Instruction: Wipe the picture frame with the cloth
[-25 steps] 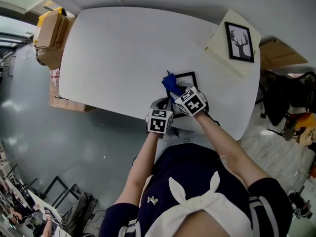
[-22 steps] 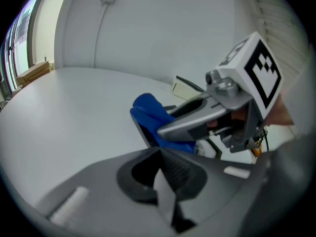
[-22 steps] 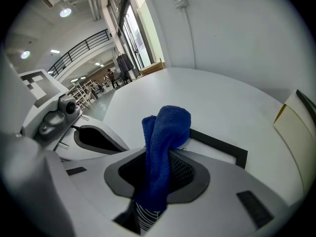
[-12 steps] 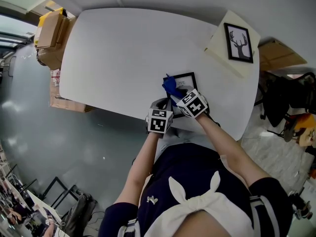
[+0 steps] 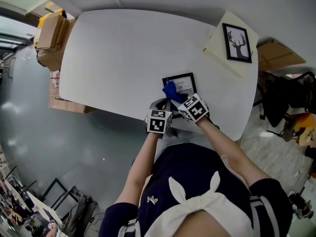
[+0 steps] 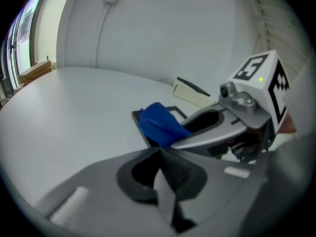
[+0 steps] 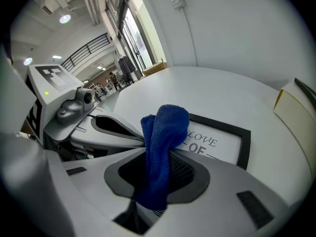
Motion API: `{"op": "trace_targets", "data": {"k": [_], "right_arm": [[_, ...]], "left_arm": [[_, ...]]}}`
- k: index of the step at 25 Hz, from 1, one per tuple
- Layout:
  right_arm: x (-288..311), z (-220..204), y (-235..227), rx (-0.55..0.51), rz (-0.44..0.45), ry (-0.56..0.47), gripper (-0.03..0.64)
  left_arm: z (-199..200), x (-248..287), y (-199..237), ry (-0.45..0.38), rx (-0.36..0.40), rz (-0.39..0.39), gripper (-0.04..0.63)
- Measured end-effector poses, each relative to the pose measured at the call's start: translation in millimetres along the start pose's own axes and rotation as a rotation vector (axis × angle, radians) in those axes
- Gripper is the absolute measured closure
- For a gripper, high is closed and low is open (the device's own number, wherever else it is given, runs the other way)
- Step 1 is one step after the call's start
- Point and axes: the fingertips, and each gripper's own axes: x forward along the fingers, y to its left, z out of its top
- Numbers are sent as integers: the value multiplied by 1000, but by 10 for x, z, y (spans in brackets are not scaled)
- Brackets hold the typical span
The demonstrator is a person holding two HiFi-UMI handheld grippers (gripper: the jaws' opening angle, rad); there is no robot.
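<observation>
A small black picture frame (image 5: 181,81) with the print "LOVE OF" lies flat near the table's front edge, also seen as the frame (image 7: 222,137). A blue cloth (image 5: 170,89) rests on its near left part. My right gripper (image 7: 159,154) is shut on the cloth (image 7: 163,132), which sticks up out of the jaws. The left gripper (image 6: 159,150) is shut, its tips at the frame's near corner (image 6: 144,125); I cannot tell if they pinch it. In the head view the left gripper (image 5: 161,108) sits just left of the right gripper (image 5: 182,101).
A second frame with a deer picture (image 5: 237,42) lies on a beige board (image 5: 217,47) at the table's far right corner. Cardboard boxes (image 5: 49,33) stand off the table's left end. The white table (image 5: 123,58) stretches wide to the left and back.
The right gripper has drawn back a little toward the person with the cloth, which uncovers more of the frame's print. The left gripper has stayed where it was.
</observation>
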Motion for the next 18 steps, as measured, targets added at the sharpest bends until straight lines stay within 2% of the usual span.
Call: {"op": "trace_targets", "data": {"k": [11, 18], "right_arm": [[-15, -59, 51, -10, -3, 8, 512], [-14, -66, 67, -94, -33, 17, 512]], "left_arm": [[13, 2, -9, -8, 9, 7, 594], [10, -2, -6, -5, 30, 16, 594]]}}
